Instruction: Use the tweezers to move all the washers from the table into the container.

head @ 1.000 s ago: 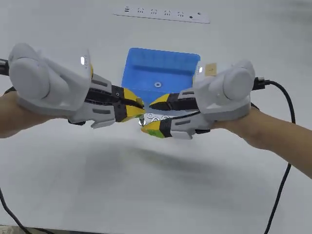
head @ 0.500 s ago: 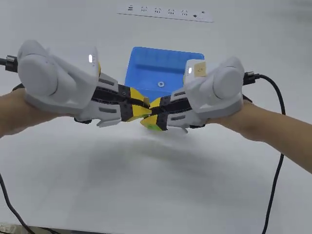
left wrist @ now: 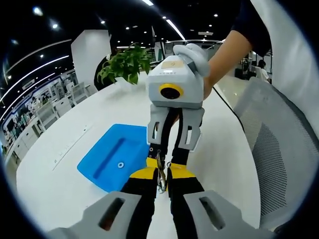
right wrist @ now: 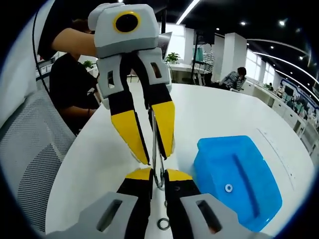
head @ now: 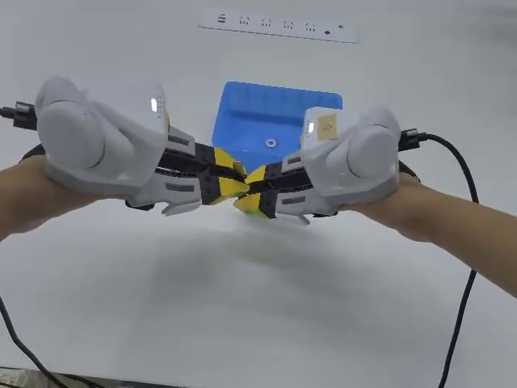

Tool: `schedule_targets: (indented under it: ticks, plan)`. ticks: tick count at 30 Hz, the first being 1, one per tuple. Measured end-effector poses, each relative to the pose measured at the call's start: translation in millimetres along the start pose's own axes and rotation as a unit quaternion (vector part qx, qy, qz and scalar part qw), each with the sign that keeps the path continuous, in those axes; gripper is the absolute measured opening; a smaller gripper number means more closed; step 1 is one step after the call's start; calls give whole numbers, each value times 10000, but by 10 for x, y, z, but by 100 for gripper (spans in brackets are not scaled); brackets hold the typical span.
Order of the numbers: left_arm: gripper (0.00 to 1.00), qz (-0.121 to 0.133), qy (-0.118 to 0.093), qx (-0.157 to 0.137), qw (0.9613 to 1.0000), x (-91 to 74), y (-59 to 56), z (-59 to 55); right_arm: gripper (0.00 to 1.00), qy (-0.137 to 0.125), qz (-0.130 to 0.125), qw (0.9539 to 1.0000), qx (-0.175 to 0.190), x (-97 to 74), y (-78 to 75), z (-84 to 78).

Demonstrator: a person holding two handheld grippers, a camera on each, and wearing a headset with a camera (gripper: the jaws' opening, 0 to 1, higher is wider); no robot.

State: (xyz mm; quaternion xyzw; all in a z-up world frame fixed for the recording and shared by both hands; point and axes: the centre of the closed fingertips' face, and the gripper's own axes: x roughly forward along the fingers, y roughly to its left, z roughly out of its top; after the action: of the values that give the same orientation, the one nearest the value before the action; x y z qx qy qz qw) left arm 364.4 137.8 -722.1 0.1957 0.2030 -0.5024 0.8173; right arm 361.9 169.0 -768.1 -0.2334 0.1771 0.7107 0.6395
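The two grippers meet tip to tip in front of the blue container (head: 279, 117). The thin metal tweezers (right wrist: 155, 144) run between them. My left gripper (head: 234, 184) is shut on the tweezers (left wrist: 160, 172), and my right gripper (head: 257, 194) is shut on them from the other side. A single washer (head: 271, 144) lies inside the container (right wrist: 234, 179). Another washer (right wrist: 163, 223) lies on the white table just under my right gripper (right wrist: 158, 179). In the head view the grippers hide the table washers.
A white power strip (head: 279, 24) lies at the far edge of the table (head: 242, 307). A black cable (head: 464, 267) trails from the right gripper. Office chairs (left wrist: 279, 134) stand by the table, and a person (right wrist: 75, 79) sits nearby.
My right gripper moved left to meet the left one and went from open to shut on the tweezers. The head camera shifted slightly.
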Motion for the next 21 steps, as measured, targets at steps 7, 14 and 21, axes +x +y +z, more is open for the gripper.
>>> schedule_targets:
  ticks: [7, 14, 21]
  plan:
    - [25, 182, -149, -99, 9997, -98, -24, 93, 10, 3, -41, 10000, 10, -25, 19, 25]
    - [42, 595, -517, -430, 9960, -309, -37, 199, 10, -150, -160, 9998, 30, -137, 43, 199]
    - [58, 833, -709, -760, 9911, -497, -140, 278, 10, -341, -302, 9989, 135, -314, 0, 362]
